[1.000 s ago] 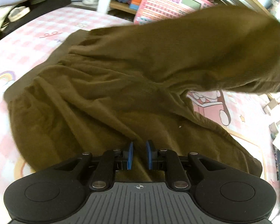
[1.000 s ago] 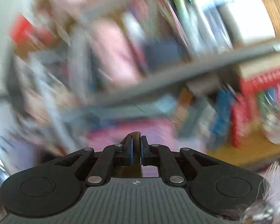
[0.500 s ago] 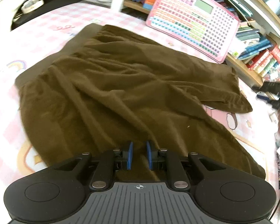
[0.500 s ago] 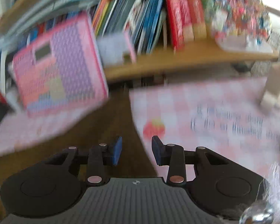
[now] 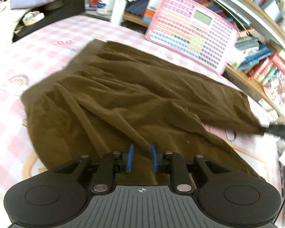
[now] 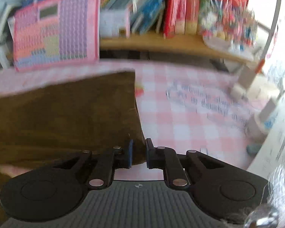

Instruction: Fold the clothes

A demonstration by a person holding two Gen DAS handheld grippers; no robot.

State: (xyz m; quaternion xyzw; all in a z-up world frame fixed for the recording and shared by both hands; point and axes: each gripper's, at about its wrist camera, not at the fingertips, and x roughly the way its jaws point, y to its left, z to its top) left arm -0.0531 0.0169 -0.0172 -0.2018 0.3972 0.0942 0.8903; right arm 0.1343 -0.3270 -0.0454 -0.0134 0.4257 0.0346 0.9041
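Two claws are at work on one brown garment, which lies spread and creased on the pink checked cloth.

Left claw: jaws stand a little apart. Brown fabric shows between and beyond the blue pads, but the pads do not appear to press on it; I judge it empty and poised over the near hem.

Right claw: its jaws have just been closing and now stand narrow, with the garment's near right corner between them. Blur makes it uncertain whether the pads bite the fabric; it seems they do not quite.

Position: the garment runs ahead of the left claw and spreads to both sides of it. Seen from the right claw, it lies ahead and to the left, with its right edge running away from the jaws toward the pink toy keyboard propped by the shelf.

Orientation: the banded edge, probably the waistband, lies far left of the left claw. The long axis runs from that band across to the right end, where the right claw's tip sits at the corner.

Step in hand: securing the right end for a fold. No neat fold is yet made.

Next move, in my judgement: the right claw must close firmly on the corner, then carry that end over toward the waistband, while the left claw pins or lifts the near hem to keep the edges square.
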